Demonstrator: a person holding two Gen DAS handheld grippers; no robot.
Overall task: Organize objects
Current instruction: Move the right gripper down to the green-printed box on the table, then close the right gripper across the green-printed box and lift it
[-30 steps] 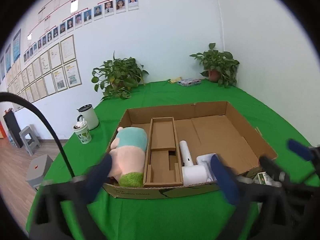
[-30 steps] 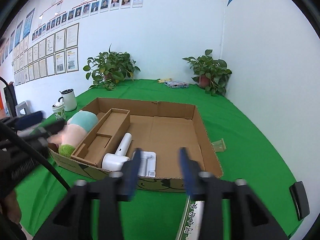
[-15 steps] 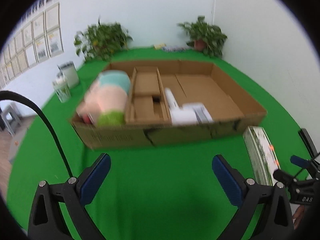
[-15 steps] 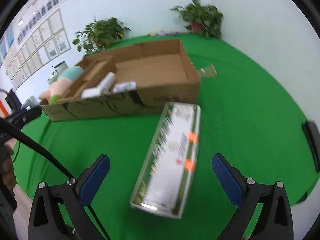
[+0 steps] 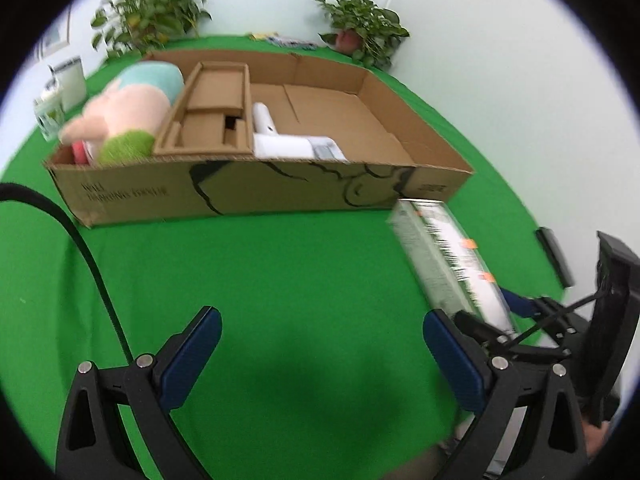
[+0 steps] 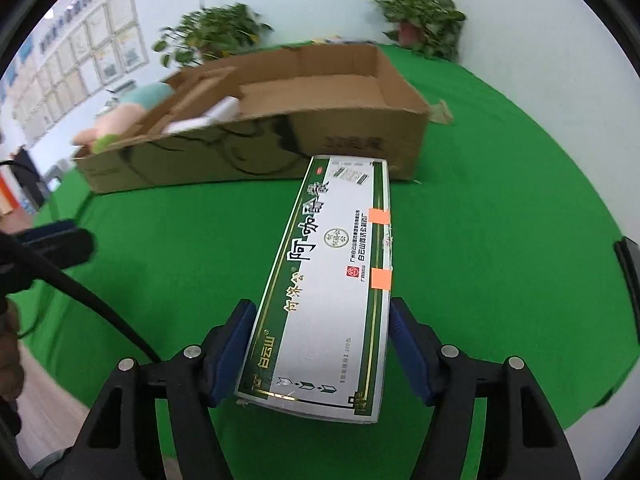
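1. The right gripper [image 6: 320, 344] is straddling the near end of a long green-and-white carton [image 6: 332, 280]; its jaws have just been closing in on it, and the blue pads look to be sitting against the carton's sides, though a thin gap on the right side cannot be ruled out.
2. The carton is lying flat on the green tablecloth [image 6: 500, 208], its far end reaching almost to the front wall of a low cardboard box [image 6: 256, 152].
3. The left gripper [image 5: 320, 356] is hanging over bare cloth with its jaws spread wide and nothing between them.
4. Inside the box, a plush toy [image 5: 128, 116] is lying at the left end, beside a cardboard insert [image 5: 208, 112] and a white appliance [image 5: 280, 140].
5. Two potted plants [image 5: 360, 24] are standing along the far wall.
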